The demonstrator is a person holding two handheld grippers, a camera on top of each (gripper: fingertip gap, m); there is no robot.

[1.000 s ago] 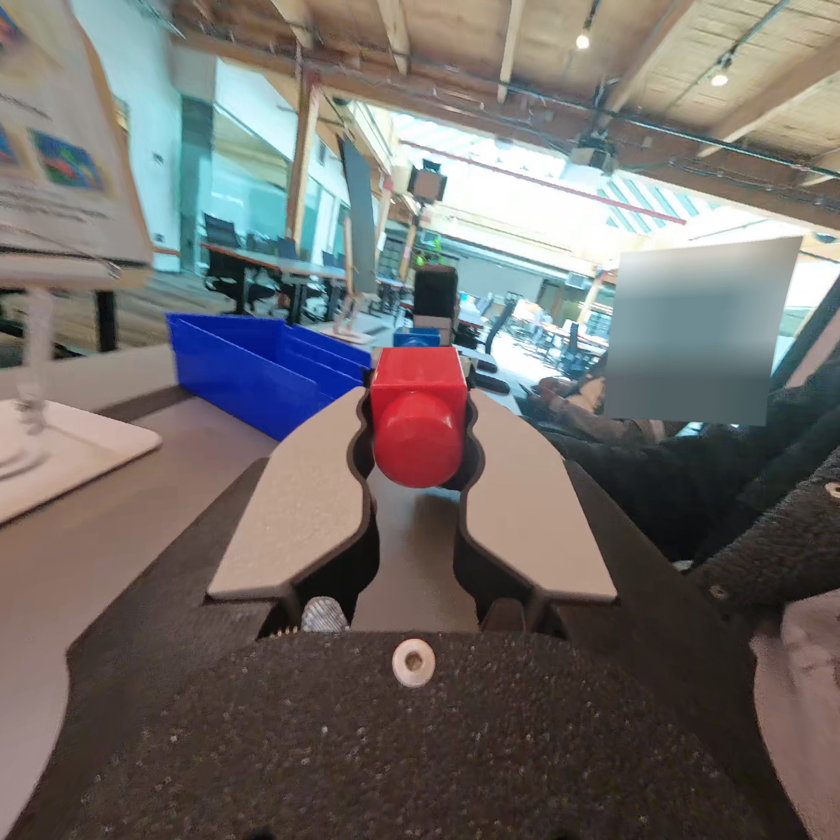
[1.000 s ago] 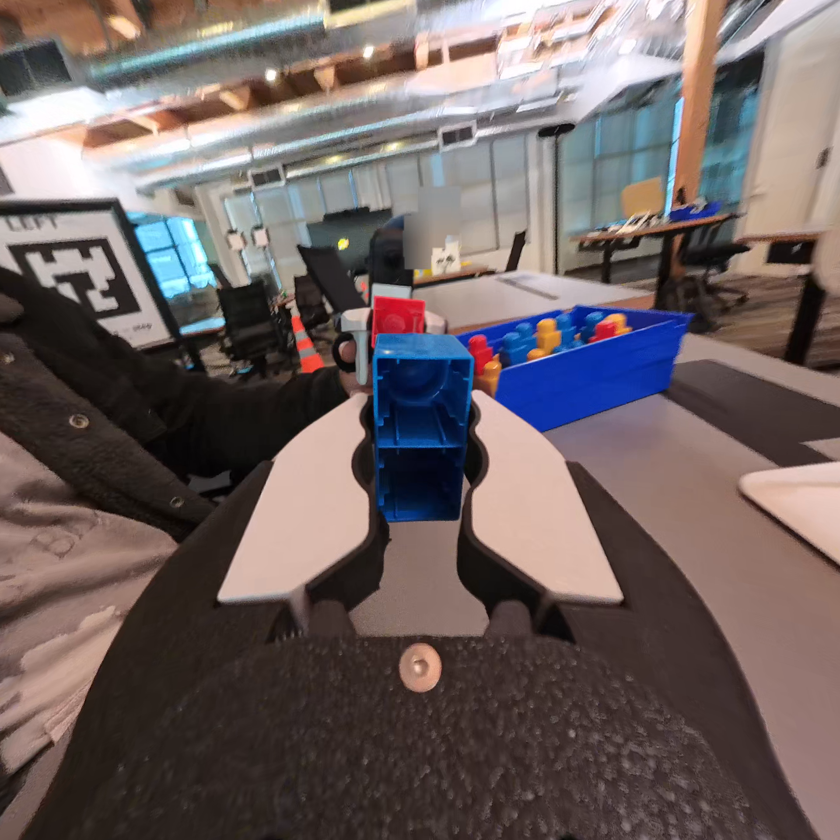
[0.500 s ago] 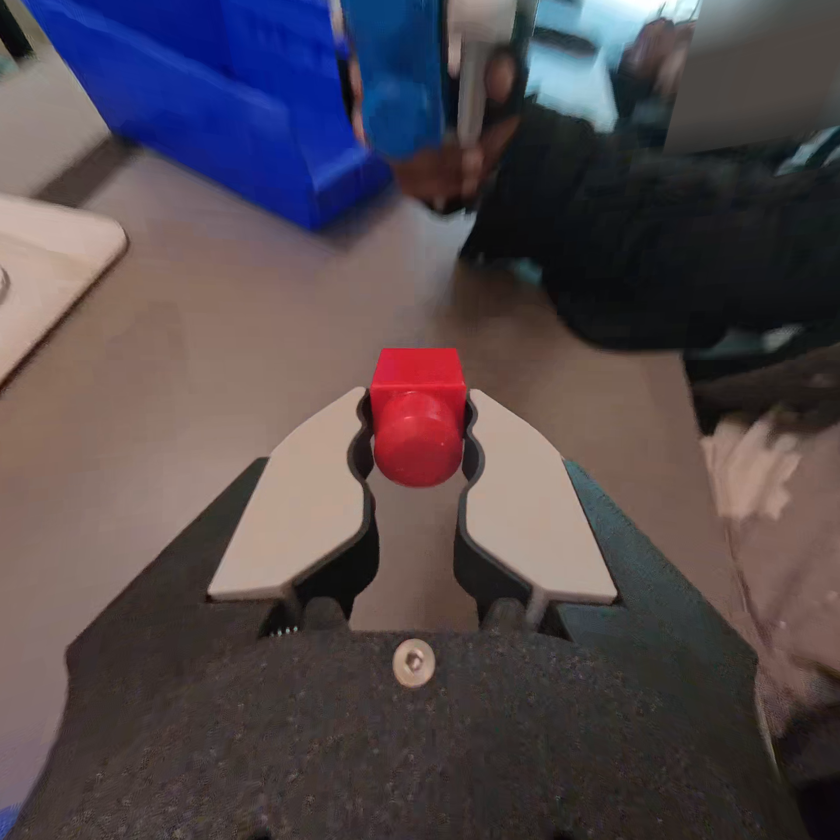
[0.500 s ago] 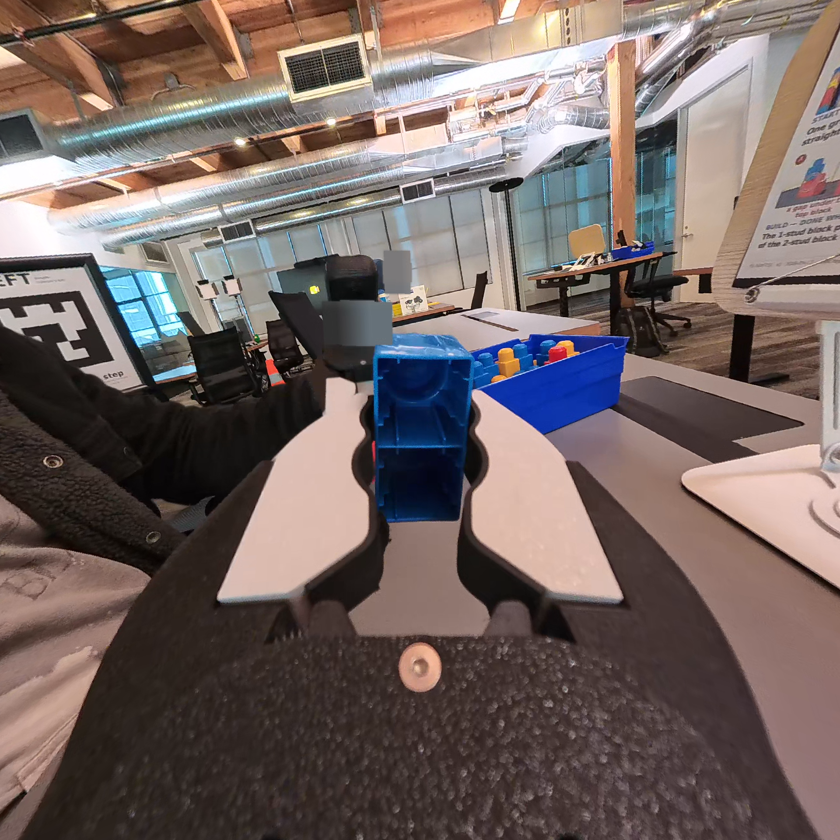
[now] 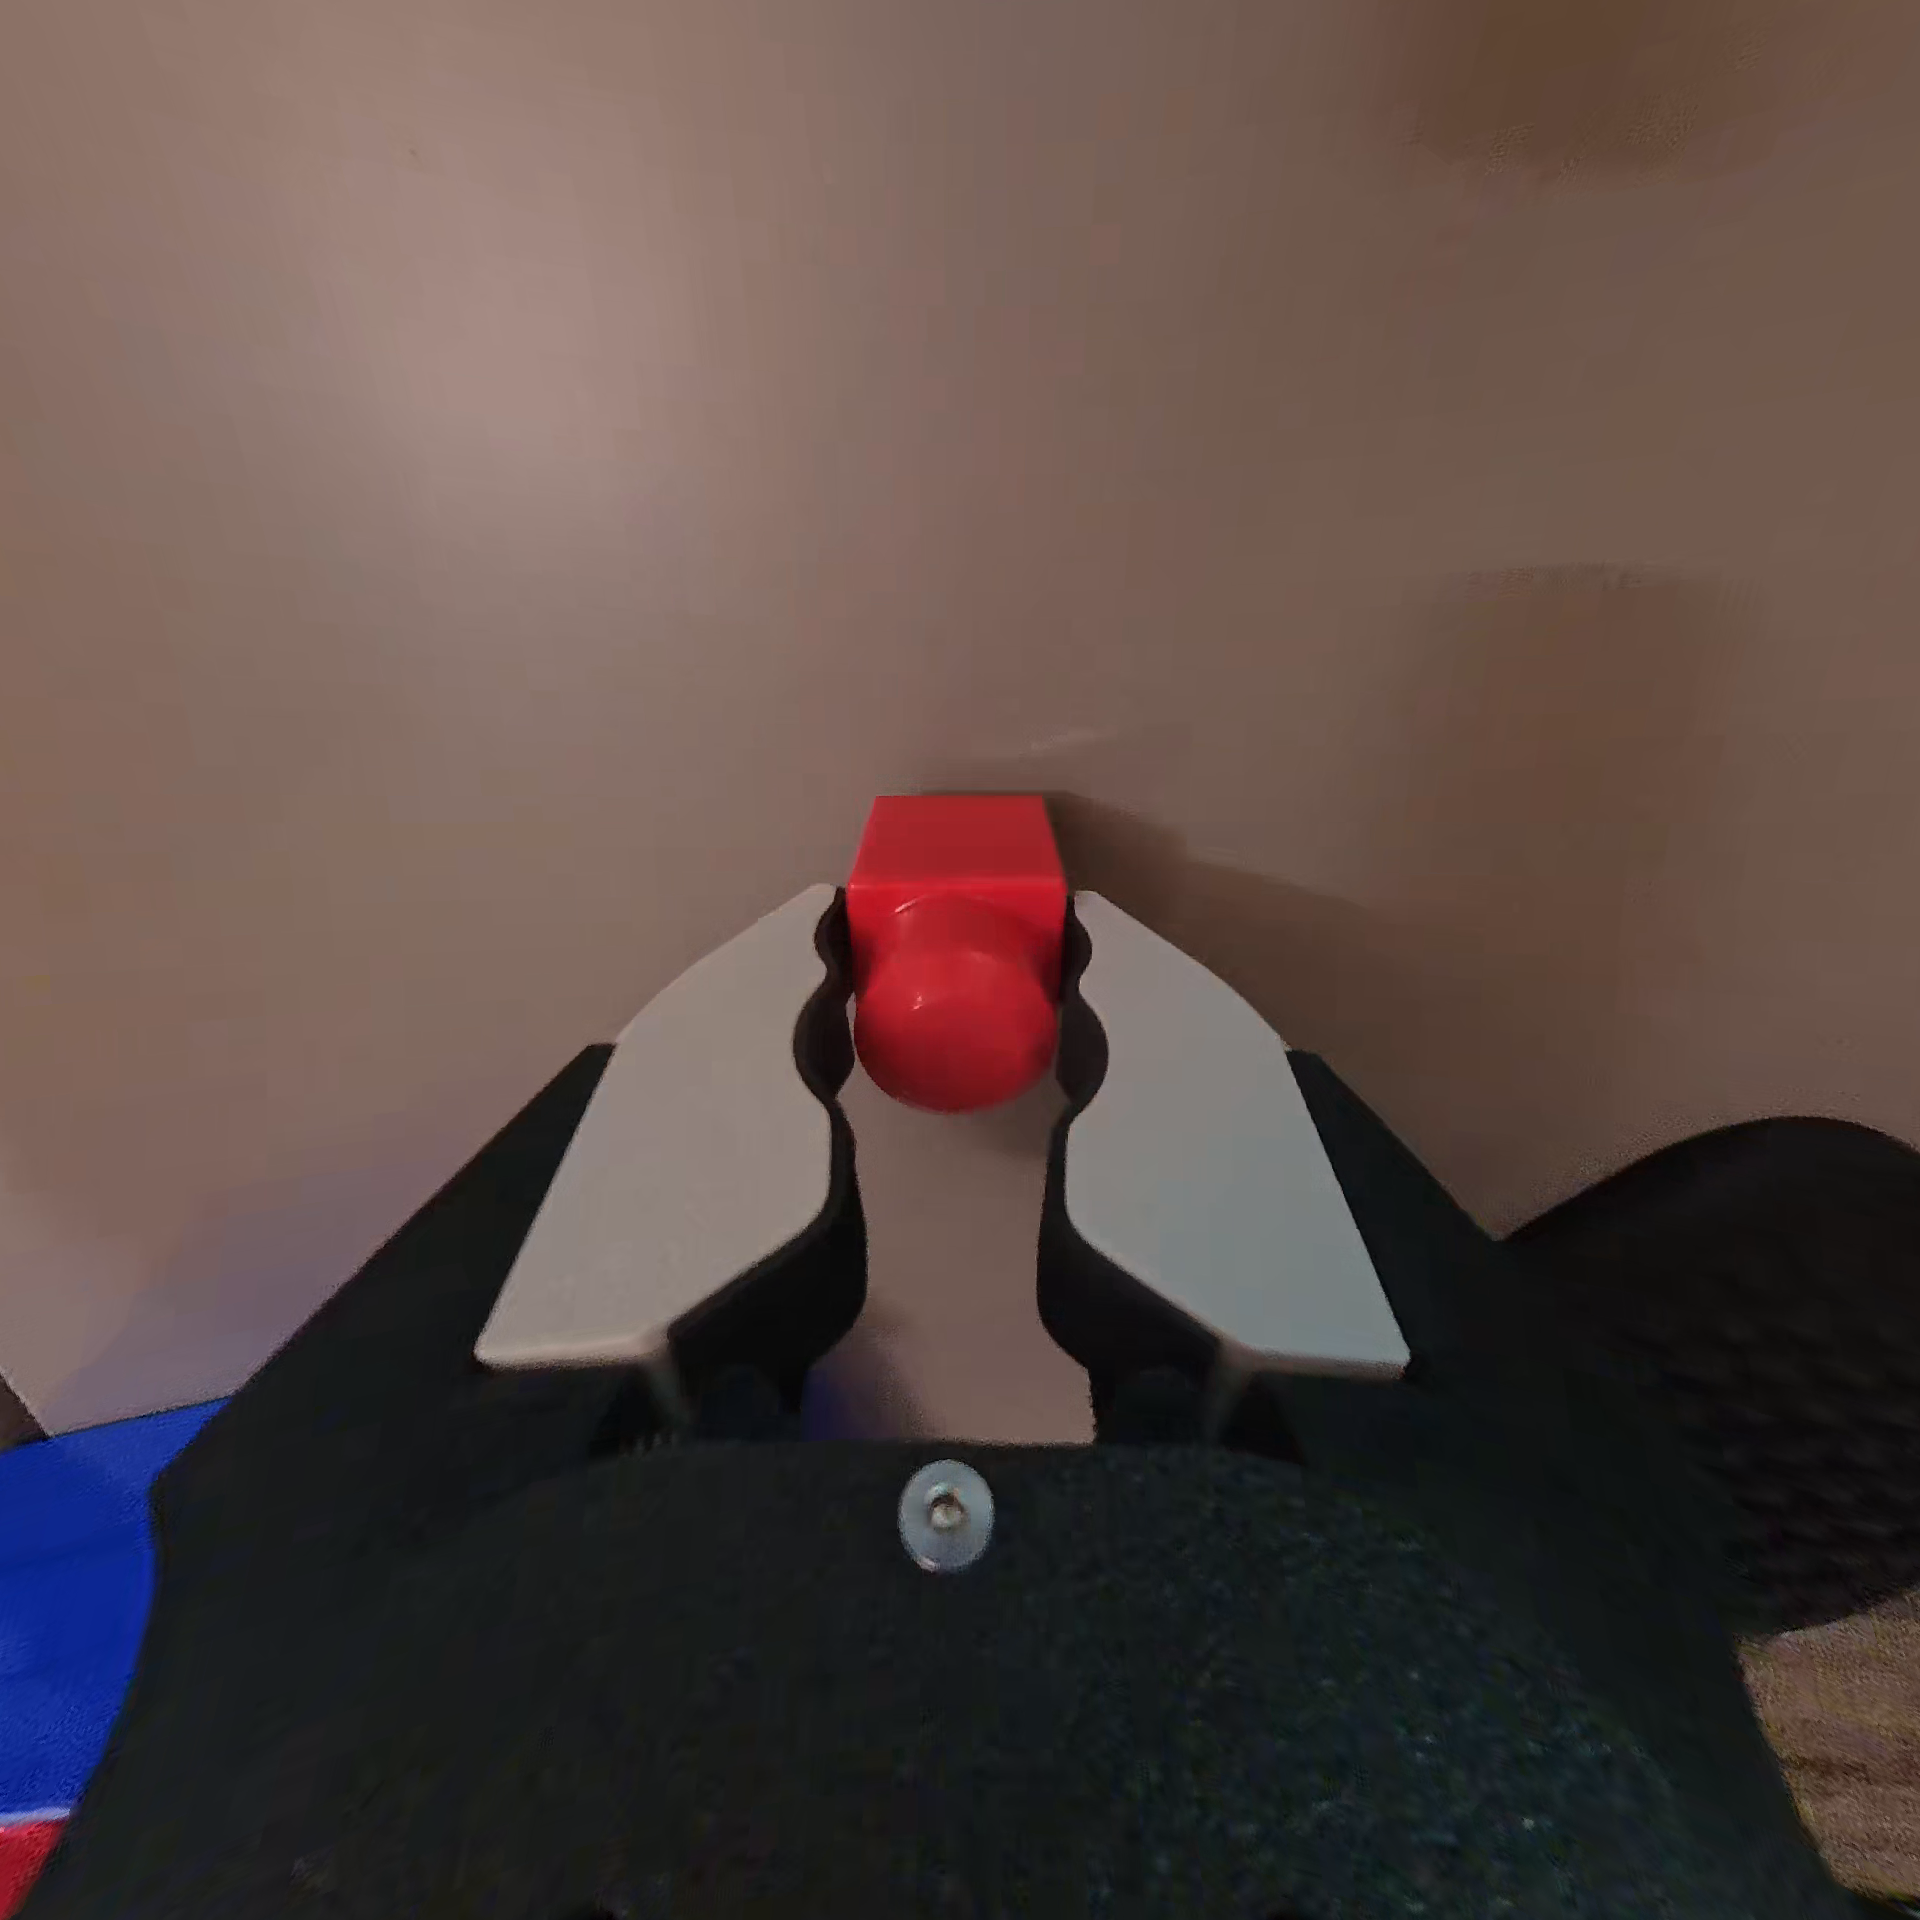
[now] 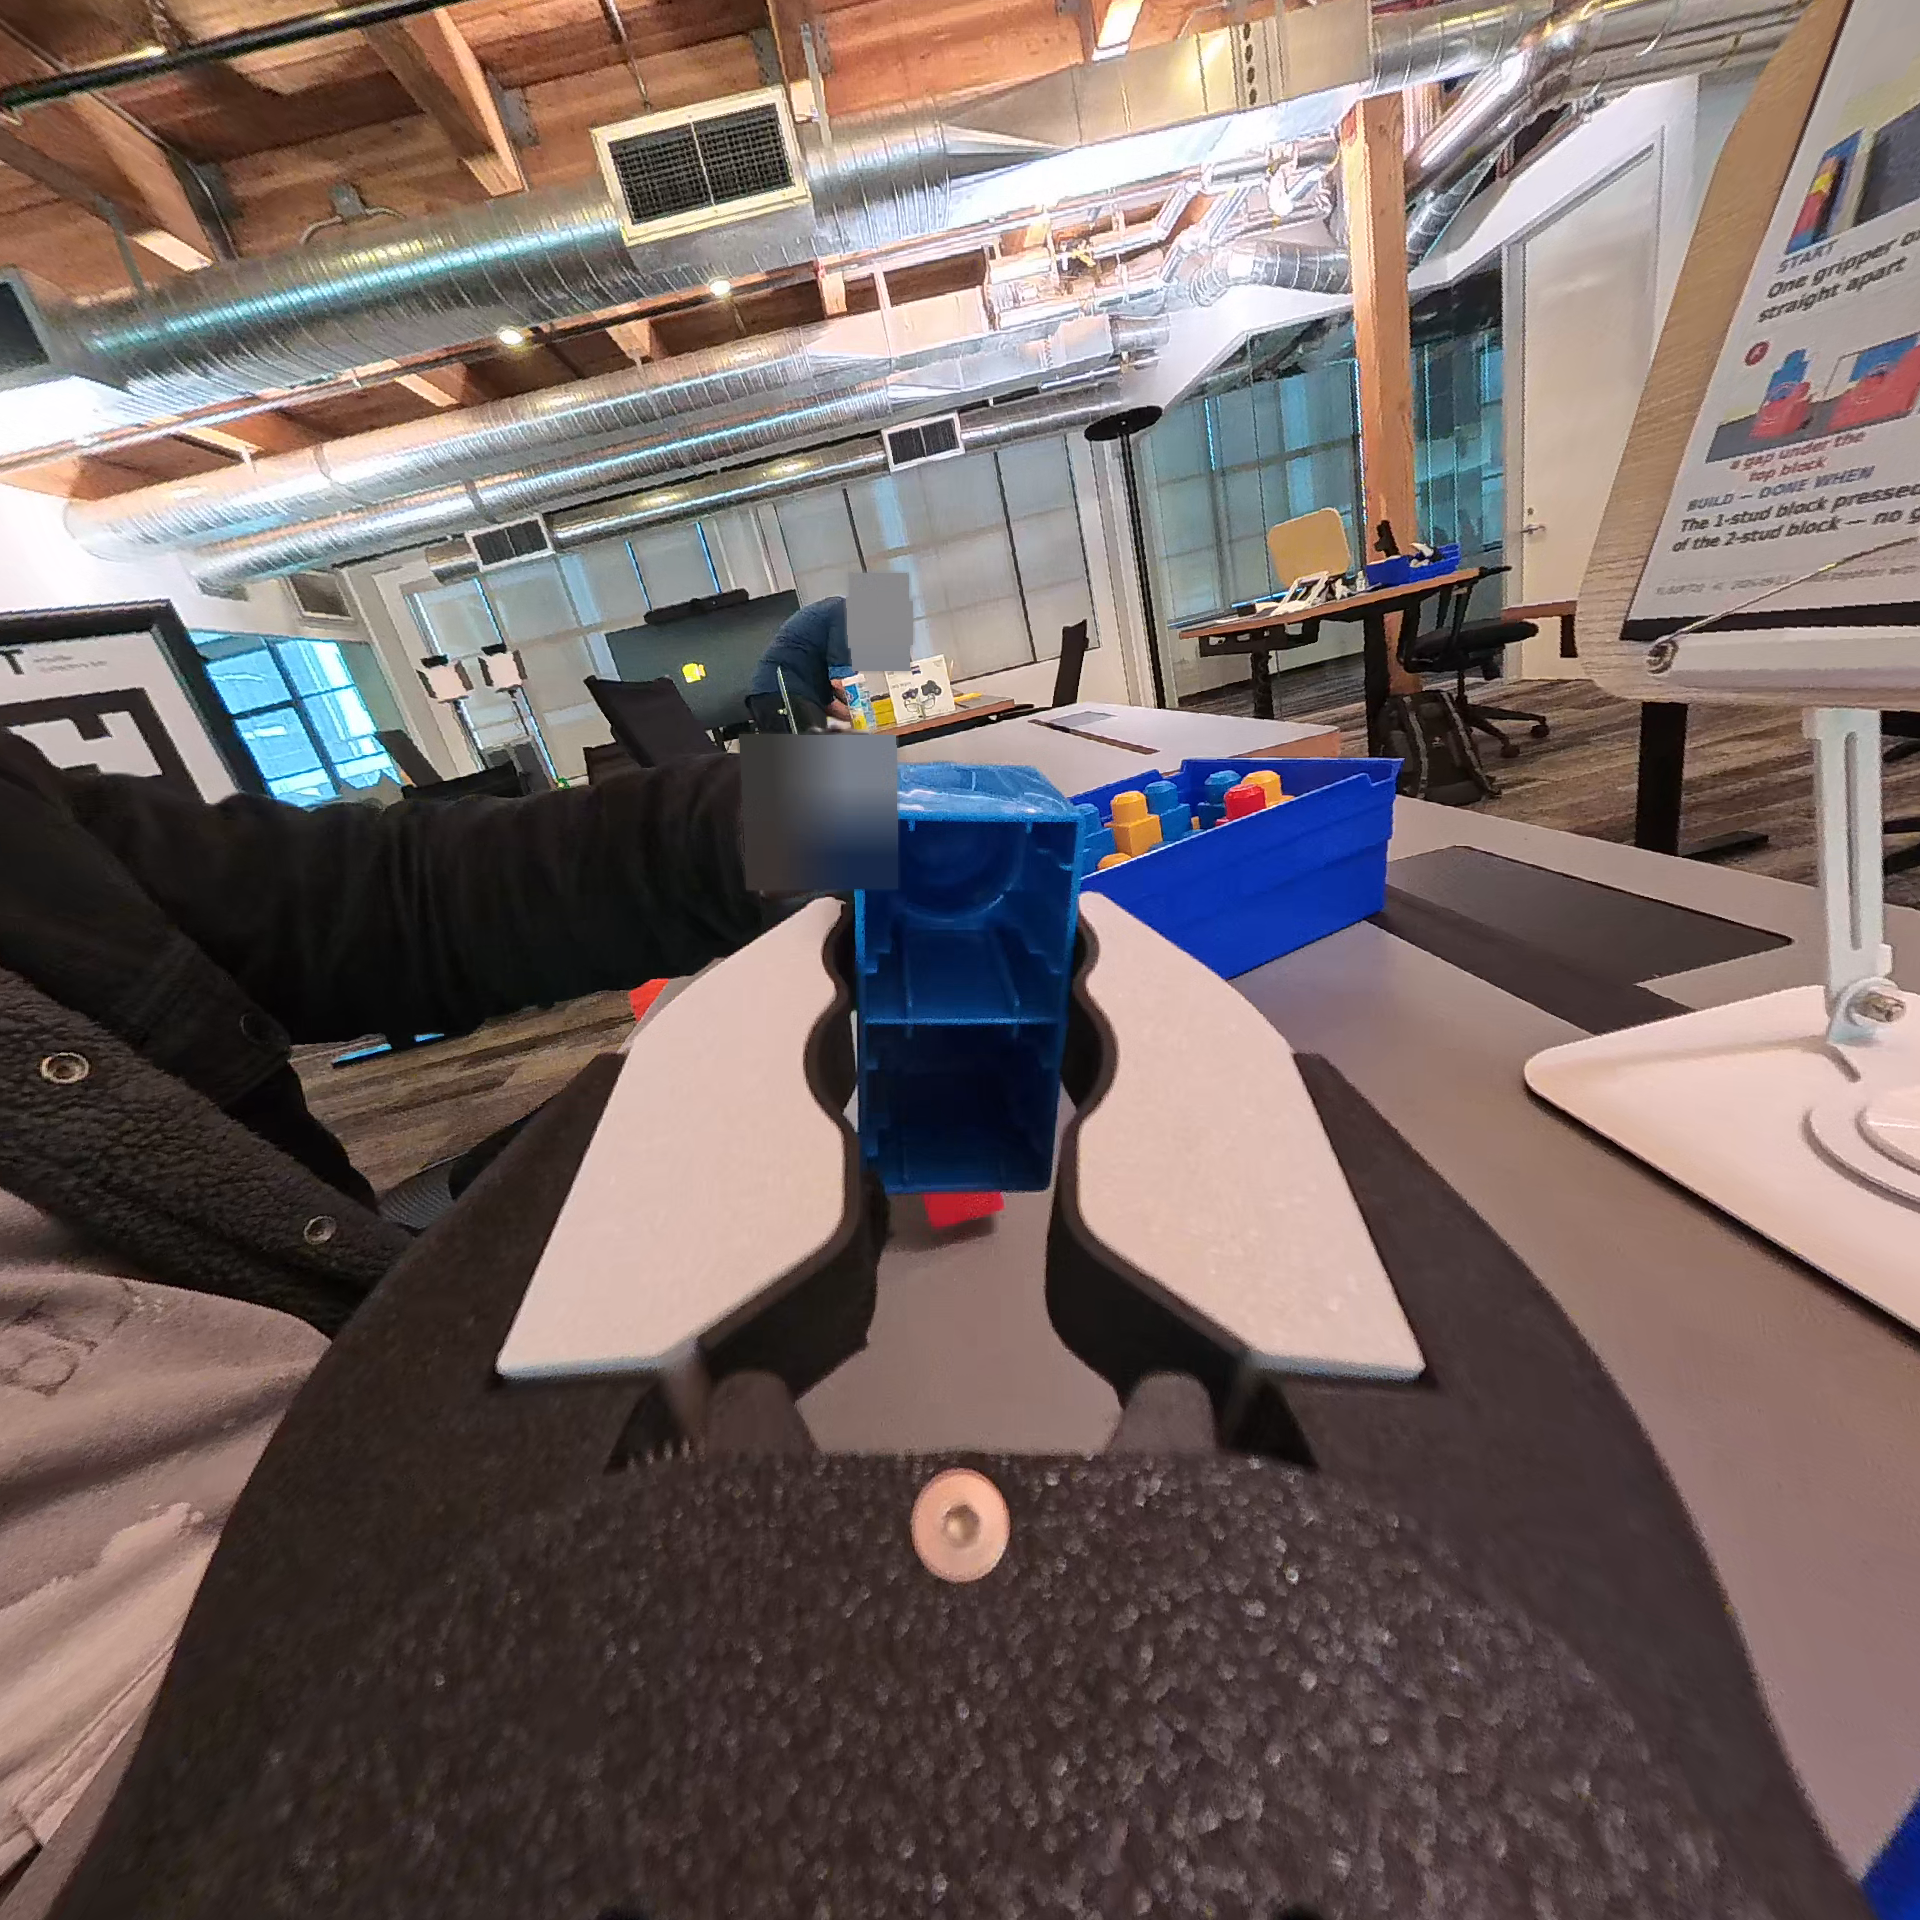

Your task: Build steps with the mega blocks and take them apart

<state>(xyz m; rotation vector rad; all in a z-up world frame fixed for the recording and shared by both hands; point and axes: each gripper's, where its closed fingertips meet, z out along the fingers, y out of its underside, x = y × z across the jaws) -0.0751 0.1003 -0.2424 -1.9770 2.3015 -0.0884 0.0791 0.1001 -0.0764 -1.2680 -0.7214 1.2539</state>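
My left gripper (image 5: 956, 935) is shut on a red one-stud block (image 5: 954, 935), stud toward the camera, its far end on or just over the grey table (image 5: 623, 416). My right gripper (image 6: 961, 997) is shut on a blue two-stud block (image 6: 961, 997), whose hollow underside faces the camera, held above the table. A bit of the red block (image 6: 961, 1208) shows below the blue one in the right wrist view. A dark sleeve (image 6: 416, 894) reaches across behind the blue block.
A blue bin (image 6: 1247, 862) with several coloured blocks stands behind the right gripper; its blue corner (image 5: 62, 1610) shows at lower left in the left wrist view. A white stand base (image 6: 1714, 1143) with an instruction card (image 6: 1787, 364) is at right. The gap from one gripper's tips to the other's is roughly 20 centimetres.
The left gripper has tipped down and dropped close to the table with the red block. The right gripper has risen slightly, still holding the blue block.
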